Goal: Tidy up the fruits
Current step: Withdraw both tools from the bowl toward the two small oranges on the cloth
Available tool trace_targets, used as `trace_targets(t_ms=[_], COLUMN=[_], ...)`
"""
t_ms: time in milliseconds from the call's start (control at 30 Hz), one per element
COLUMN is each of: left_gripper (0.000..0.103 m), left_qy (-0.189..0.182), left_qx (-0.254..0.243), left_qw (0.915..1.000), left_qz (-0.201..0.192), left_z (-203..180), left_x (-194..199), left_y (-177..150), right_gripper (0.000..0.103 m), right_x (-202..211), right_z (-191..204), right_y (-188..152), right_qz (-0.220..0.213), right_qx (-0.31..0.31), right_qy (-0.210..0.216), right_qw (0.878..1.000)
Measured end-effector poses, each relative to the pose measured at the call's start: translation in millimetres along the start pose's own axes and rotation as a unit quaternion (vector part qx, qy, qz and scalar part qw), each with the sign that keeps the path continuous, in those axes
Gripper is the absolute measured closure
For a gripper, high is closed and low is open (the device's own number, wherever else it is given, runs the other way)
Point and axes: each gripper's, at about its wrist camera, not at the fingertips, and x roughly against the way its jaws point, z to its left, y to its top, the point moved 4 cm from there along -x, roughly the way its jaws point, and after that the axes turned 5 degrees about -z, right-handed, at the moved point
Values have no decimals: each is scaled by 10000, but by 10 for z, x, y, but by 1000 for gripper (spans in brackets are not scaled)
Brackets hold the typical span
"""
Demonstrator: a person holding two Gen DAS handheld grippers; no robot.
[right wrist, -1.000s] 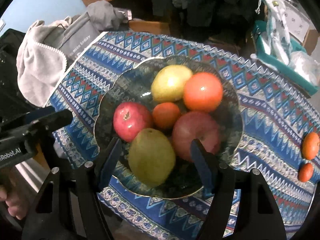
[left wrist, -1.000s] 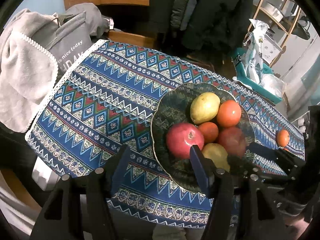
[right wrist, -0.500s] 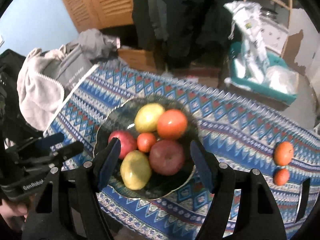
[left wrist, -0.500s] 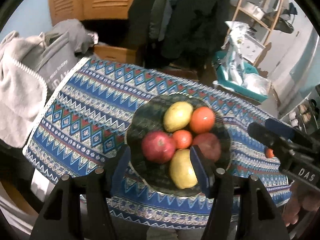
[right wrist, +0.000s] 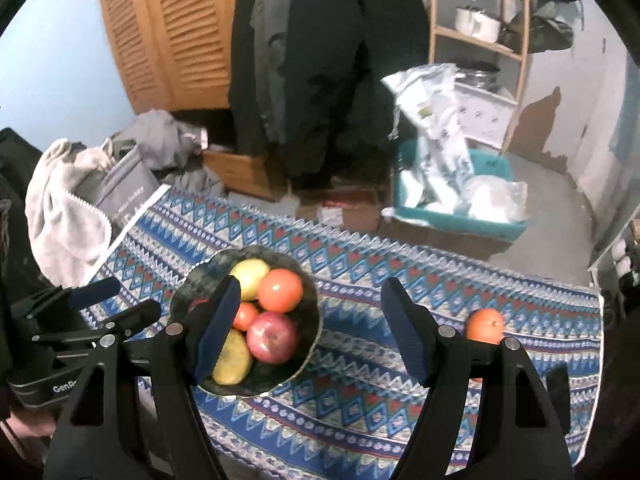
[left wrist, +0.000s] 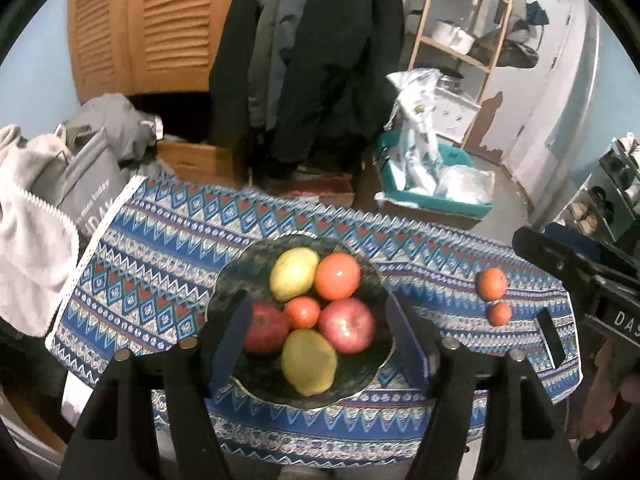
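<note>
A dark green bowl (left wrist: pixel 352 386) sits on the patterned blue tablecloth (left wrist: pixel 160 264) and holds several fruits: two yellow pears, two red apples, a large orange and a small one. The bowl also shows in the right wrist view (right wrist: pixel 296 372). Two oranges lie loose on the cloth at the right, a larger one (left wrist: pixel 493 283) and a smaller one (left wrist: pixel 500 313). My left gripper (left wrist: pixel 318 346) is open and empty, raised above the bowl. My right gripper (right wrist: pixel 310 330) is open and empty, raised above the cloth just right of the bowl; the larger loose orange (right wrist: pixel 485 326) lies behind its right finger.
Grey clothes and a grey bag (left wrist: pixel 60 200) lie past the table's left end. A teal bin with plastic bags (left wrist: pixel 432 184) stands on the floor beyond the far edge. Dark coats (left wrist: pixel 320 60) hang behind; a wooden shelf (left wrist: pixel 464 32) is at back right.
Both grippers have pulled up and back from the bowl, so the bowl looks smaller and the whole table and room come into view. Both stay open and empty.
</note>
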Motion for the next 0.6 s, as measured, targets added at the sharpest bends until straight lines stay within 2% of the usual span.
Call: trace_targets(t_ms=[267,367,600], left_gripper=[28,22,22], left_qy=[-168,-201,-365], left_qx=[-212,-335,-603], left_qw=[9992,9985,9969], left_qz=[-289,-383,-355], left_z=[-321,-458,-794], left_x=[172,211,194], left_y=[166,196,211], right_gripper=[28,27,24], right_x=[333,449,649], right_z=[-267,-373,-677], right_y=[53,44,-4], right_qz=[-252,-334,-458], right_qx=[-56,-99,-229], right_qy=[-269,-333,-597], right_qw=[9993,9988,9969])
